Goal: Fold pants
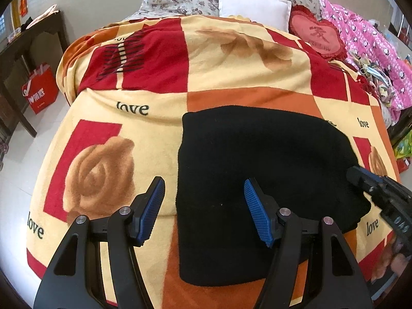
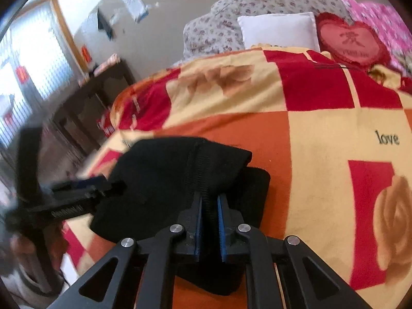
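The black pants (image 1: 257,170) lie folded into a compact block on the bed blanket (image 1: 144,134). My left gripper (image 1: 203,206) is open and empty, hovering over the pants' left edge. My right gripper (image 2: 209,206) is shut on a fold of the black pants (image 2: 167,180) and lifts that edge off the blanket. The right gripper also shows at the pants' right edge in the left wrist view (image 1: 360,177). The left gripper shows blurred at the left of the right wrist view (image 2: 85,188).
A red, orange and cream rose blanket (image 2: 322,128) covers the bed. A white pillow (image 1: 253,6), a red heart cushion (image 1: 319,34) and pink bedding (image 1: 373,43) lie at the head. A dark table (image 1: 23,51) and red bag (image 1: 41,90) stand left of the bed.
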Action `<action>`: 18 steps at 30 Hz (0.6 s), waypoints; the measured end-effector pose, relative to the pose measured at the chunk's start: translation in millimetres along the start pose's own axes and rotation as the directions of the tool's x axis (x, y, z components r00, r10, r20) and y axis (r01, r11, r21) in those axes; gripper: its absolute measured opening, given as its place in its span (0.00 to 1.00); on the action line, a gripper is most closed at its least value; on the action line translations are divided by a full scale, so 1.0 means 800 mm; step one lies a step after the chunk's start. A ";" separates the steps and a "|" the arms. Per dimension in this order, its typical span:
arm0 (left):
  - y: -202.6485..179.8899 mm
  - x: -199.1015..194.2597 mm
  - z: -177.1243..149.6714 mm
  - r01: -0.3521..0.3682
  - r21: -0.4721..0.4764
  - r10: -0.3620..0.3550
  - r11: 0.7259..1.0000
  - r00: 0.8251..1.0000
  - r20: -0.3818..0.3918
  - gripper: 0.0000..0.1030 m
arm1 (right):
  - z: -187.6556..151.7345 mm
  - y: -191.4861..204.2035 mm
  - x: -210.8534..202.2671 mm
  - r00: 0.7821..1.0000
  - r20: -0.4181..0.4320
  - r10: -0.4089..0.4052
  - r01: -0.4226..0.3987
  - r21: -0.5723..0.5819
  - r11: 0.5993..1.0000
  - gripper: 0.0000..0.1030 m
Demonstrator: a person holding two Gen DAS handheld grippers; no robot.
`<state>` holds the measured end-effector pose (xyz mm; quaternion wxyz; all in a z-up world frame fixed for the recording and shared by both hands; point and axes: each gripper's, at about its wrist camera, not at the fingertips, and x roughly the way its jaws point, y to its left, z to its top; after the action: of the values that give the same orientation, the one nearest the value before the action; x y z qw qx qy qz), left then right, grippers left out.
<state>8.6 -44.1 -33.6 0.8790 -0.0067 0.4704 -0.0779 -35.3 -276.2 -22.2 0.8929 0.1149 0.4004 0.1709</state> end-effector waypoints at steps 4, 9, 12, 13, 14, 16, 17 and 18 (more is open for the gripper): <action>0.008 -0.006 0.001 0.013 -0.011 -0.013 1.000 1.000 0.003 0.62 | 0.000 -0.008 -0.010 1.000 0.011 0.009 -0.009 0.056 0.998 0.42; 0.025 -0.013 -0.001 0.072 -0.030 -0.072 0.997 0.997 0.003 0.62 | -0.003 -0.017 -0.010 0.999 0.001 0.034 -0.034 0.110 0.993 0.62; 0.039 -0.014 -0.005 0.106 -0.061 -0.106 0.993 0.994 -0.003 0.62 | -0.009 -0.025 0.001 0.998 -0.033 0.047 -0.041 0.154 0.987 0.65; 0.044 -0.014 -0.006 0.116 -0.072 -0.116 0.991 0.993 -0.003 0.62 | -0.011 -0.029 0.007 0.998 -0.045 0.052 -0.043 0.176 0.983 0.66; 0.050 -0.013 -0.007 0.135 -0.089 -0.136 0.987 0.991 -0.003 0.62 | -0.013 -0.031 0.010 0.997 -0.049 0.058 -0.048 0.187 0.981 0.66; 0.055 -0.008 -0.008 0.162 -0.110 -0.164 0.981 0.986 -0.010 0.71 | -0.015 -0.035 0.020 0.996 -0.060 0.070 -0.056 0.208 0.977 0.68; 0.056 -0.004 -0.010 0.170 -0.123 -0.173 0.978 0.985 -0.016 0.71 | -0.015 -0.036 0.025 0.995 -0.065 0.073 -0.057 0.213 0.975 0.68; 0.054 -0.001 -0.010 0.180 -0.125 -0.183 0.976 0.983 -0.021 0.71 | -0.015 -0.038 0.029 0.995 -0.065 0.079 -0.063 0.222 0.973 0.69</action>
<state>7.0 -0.8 -41.5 0.8584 -0.1025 0.4858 -0.1289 -23.3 -294.1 -56.5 0.8527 0.2205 0.4451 0.1616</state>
